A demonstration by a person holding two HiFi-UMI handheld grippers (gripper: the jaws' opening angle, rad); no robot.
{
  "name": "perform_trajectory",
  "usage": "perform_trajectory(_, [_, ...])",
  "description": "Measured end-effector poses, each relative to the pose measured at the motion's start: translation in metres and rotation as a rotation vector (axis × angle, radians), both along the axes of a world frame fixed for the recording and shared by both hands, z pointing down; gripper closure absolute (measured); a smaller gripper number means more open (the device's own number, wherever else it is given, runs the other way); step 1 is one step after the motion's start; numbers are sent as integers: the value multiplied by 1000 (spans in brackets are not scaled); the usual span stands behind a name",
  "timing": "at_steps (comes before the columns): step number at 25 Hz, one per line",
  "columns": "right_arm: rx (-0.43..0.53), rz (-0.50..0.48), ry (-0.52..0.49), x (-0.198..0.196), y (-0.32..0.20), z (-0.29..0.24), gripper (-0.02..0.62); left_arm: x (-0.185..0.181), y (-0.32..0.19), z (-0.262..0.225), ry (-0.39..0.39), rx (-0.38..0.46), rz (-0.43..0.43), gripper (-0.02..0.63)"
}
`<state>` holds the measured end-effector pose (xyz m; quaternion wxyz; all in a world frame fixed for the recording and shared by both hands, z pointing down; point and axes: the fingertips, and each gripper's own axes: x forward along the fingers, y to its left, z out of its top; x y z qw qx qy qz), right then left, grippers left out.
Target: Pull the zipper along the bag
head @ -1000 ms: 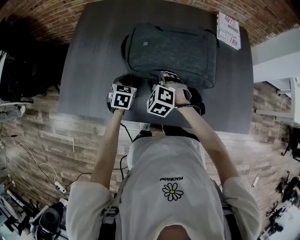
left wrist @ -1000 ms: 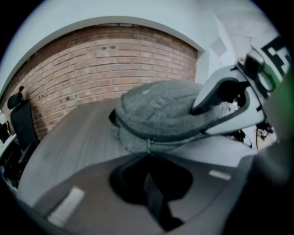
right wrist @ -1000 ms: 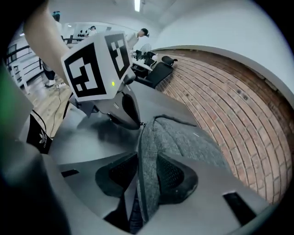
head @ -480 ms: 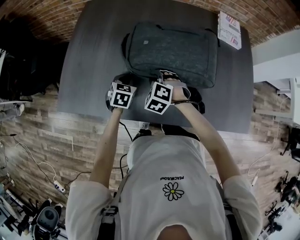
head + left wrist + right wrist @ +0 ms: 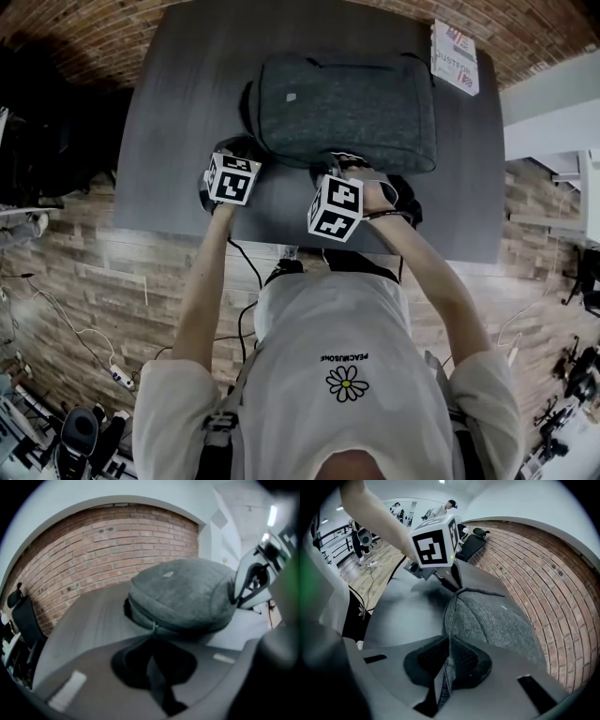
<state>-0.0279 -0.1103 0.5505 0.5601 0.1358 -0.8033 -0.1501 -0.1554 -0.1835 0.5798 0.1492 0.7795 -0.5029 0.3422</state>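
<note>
Dark grey rectangular table (image 5: 178, 112), smooth and matte. Lying flat on it, near the middle and closer to the far edge: grey fabric backpack (image 5: 347, 103). At the far right corner, apart from the backpack: flat white printed booklet (image 5: 456, 58).

The left hand-held gripper (image 5: 242, 152) has slid off toward ten o'clock in the head view. It has run along the near edge of the bag (image 5: 347, 103) to the left corner, with the zipper pull (image 5: 153, 629) clamped in its jaws. The right hand-held gripper (image 5: 330, 164) has drifted the other way, toward four o'clock. The two marker cubes sat almost side by side a second ago and now stand clearly apart. And the right jaws, wide a moment back, are closing, with a fold of the bag's grey fabric pinched between the pads.
</note>
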Motion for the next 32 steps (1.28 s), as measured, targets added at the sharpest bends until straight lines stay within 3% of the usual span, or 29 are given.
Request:
perform_trajectory(11, [-44,-9,84,89,27,0,578,37,-11,0,-85,-28,175,595])
perform_trajectory(17, [-68,76,101,121,30,-1,569,68,-12,-1,-78,-10,241,601])
perform_trajectory(18, [-103,112,64,120,32,-7,565,70,-11,-1,-90,-6,256,601])
perform_trajectory(20, [-192,216,-118,103,35,-31,594,70,-9,-2,-104,-3,282,601])
perform_trajectory(21, [-235,266,-245,87,34,-46,571,70,-8,-2,-107,-1,291,601])
perform_trajectory(22, [-274,302,-367,67,33,-58,506,71,-9,-2,-108,2,295,601])
perform_trajectory(23, [-305,328,-464,45,30,-65,439,71,-9,-2,-109,4,296,601])
perform_trajectory(24, [-325,352,-525,24,24,-66,416,71,-10,-3,-108,6,295,601])
perform_trajectory(27, [-338,449,-526,-19,-2,-40,410,71,-8,-3,-108,6,302,601])
perform_trajectory(32, [-233,597,-327,-21,-33,-6,453,73,-6,-3,-99,8,314,601])
